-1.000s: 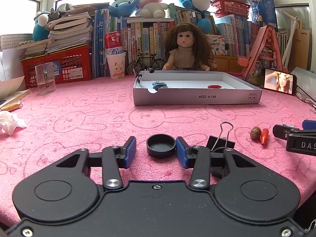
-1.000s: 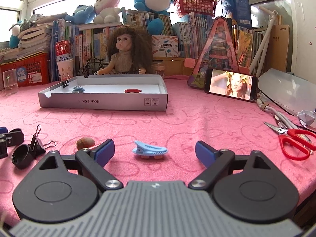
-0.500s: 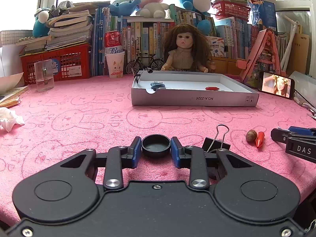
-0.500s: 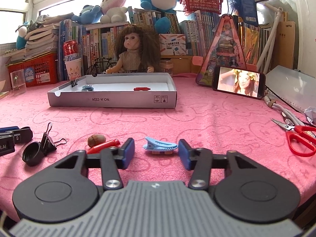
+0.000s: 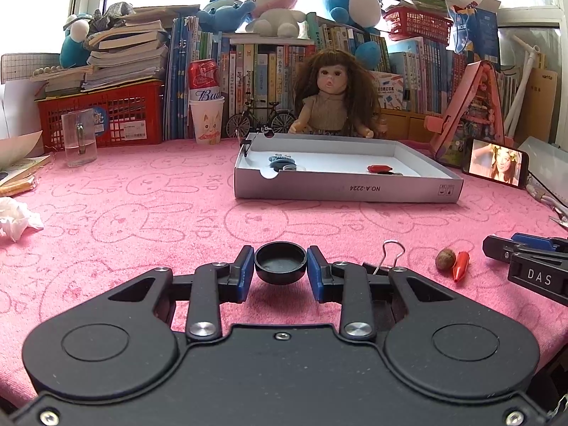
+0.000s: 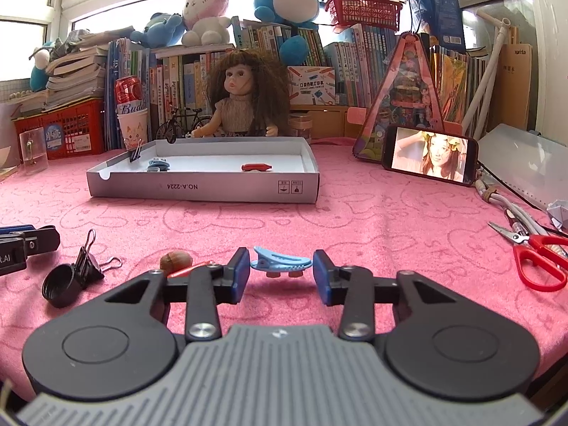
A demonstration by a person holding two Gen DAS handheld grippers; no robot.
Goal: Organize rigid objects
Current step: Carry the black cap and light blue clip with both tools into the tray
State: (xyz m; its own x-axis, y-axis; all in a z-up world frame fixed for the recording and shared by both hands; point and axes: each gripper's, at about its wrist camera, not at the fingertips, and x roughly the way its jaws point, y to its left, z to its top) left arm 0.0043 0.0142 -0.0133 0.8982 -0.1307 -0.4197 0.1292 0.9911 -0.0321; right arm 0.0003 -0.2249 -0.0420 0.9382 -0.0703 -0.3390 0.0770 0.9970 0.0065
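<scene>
1. The cardboard tray (image 5: 348,188) sits toward the far edge of the pink tablecloth (image 5: 142,220), in front of the doll. It already holds a few small things: a blue-grey item (image 5: 280,159) near its left wall, a red piece (image 5: 379,168) toward the right, and a binder clip (image 6: 135,152) clipped on its far left corner. Part of the sorting looks done.
2. Left on the cloth near the front edge: a loose binder clip (image 5: 388,261), a nut (image 5: 445,258) and a small red cone (image 5: 460,265) touching it.
3. The left gripper (image 5: 280,266) is clamped on the black bottle cap (image 5: 280,262), a round, shallow, open-topped cap, pads on both sides. It seems slightly raised off the cloth, though I cannot be sure.
4. The right gripper (image 6: 282,269) has just been closing around the blue hair clip (image 6: 282,264), a ridged, beak-shaped piece lying near the front edge. A sliver of gap shows beside each pad, so it is not gripped yet.
</scene>
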